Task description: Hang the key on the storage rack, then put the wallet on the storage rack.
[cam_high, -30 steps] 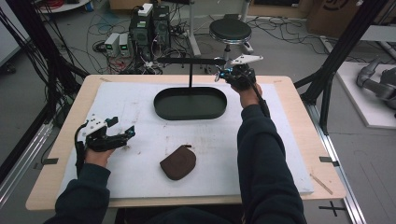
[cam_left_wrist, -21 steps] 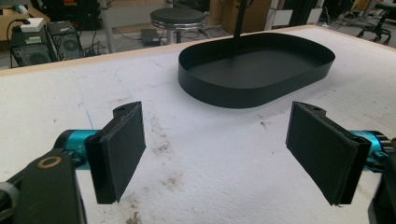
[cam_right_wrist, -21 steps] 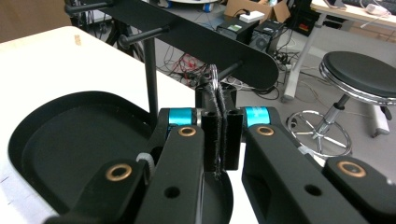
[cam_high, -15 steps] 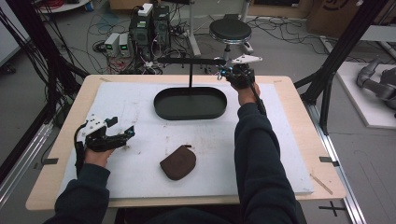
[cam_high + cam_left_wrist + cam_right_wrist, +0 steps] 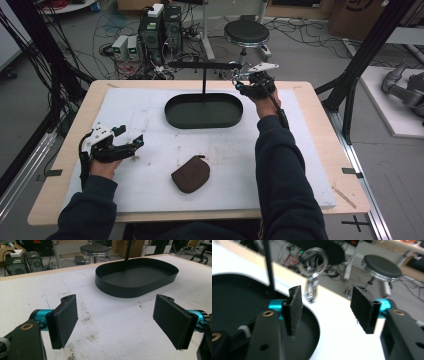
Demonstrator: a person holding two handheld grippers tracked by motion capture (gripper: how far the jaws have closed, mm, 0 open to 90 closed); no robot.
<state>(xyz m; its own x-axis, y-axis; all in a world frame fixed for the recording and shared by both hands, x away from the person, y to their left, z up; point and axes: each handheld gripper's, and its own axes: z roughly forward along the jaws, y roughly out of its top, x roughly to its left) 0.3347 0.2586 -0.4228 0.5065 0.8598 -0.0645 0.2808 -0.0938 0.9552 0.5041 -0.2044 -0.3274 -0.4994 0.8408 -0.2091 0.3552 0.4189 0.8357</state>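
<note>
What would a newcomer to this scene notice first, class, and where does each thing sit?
Most striking is the black oval metal tray with an upright T-shaped stand at the far middle of the white foam-covered table. Silver keys on a ring hang by the crossbar's end, just ahead of the open right claw, whose jaws have just been opening. A brown leather pouch lies near the front.
</note>
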